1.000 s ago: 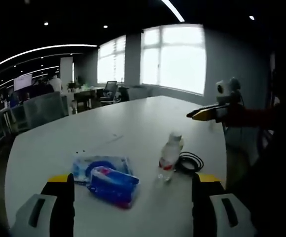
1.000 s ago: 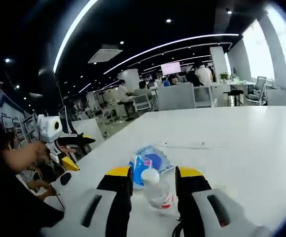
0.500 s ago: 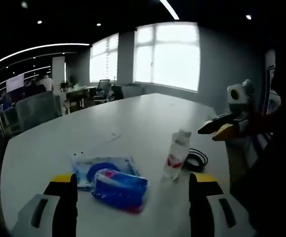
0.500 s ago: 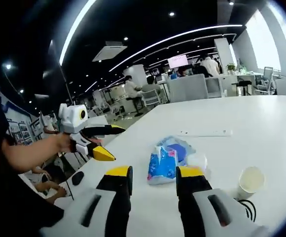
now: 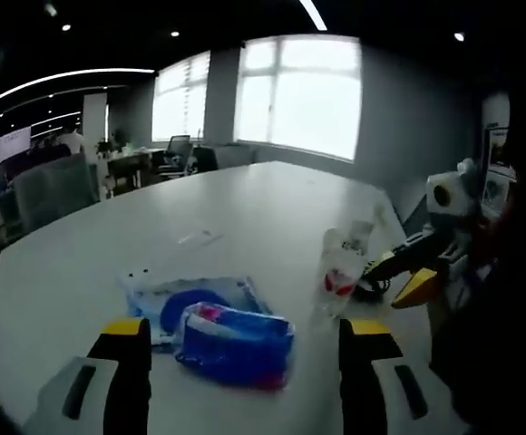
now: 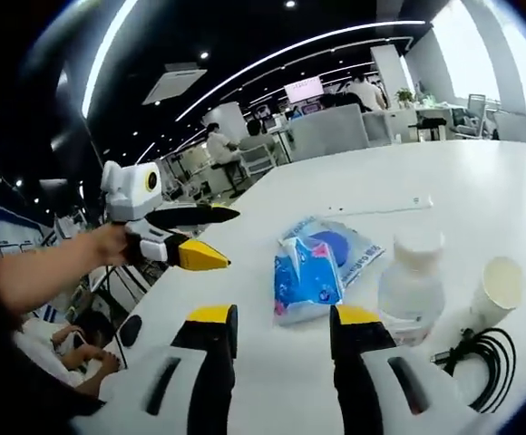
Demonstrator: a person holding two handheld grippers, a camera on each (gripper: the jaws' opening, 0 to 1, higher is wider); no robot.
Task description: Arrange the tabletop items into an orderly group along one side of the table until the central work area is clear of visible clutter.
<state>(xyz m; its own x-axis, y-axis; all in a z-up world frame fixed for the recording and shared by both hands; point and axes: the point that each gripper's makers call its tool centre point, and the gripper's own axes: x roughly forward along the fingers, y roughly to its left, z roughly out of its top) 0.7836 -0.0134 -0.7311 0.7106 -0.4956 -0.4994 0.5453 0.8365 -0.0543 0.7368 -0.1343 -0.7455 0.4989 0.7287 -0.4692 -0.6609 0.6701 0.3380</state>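
1. In the left gripper view, the left gripper [image 5: 240, 362] has its two yellow-tipped jaws spread wide apart, holding nothing and touching nothing; it hovers above the white tabletop [image 5: 245, 213].
2. Between those jaws lies a blue tissue pack [image 5: 234, 343], resting partly on a flat blue-and-clear pouch [image 5: 186, 299] just behind it.
3. To the right of the pack stands a clear water bottle [image 5: 340, 276] with a red label, upright on the tabletop.
4. Just beyond the bottle, near the tabletop's edge, lies a coiled black cable [image 5: 370, 288].
5. The right gripper [image 5: 408, 276] comes in from the right of this view, its yellow tips close beside the bottle and over the cable; whether it touches either, I cannot tell.
6. In the right gripper view, the right gripper [image 6: 281, 331] has its jaws parted with an empty gap between them; nothing is gripped.
7. Ahead of its jaws lies the tissue pack [image 6: 306, 276], overlapping the pouch [image 6: 340, 246].
8. The water bottle [image 6: 410, 285] stands just right of the right jaw, with a white paper cup [image 6: 494, 290] beside it and the black cable [image 6: 481, 358] coiled below the cup.
9. The left gripper [image 6: 204, 240], held by a hand [image 6: 109, 245], enters from the left, its black and yellow jaws parted, pointing towards the tissue pack but clear of it.
10. A thin white strip [image 6: 381, 207] lies further off on the tabletop [image 6: 481, 181].
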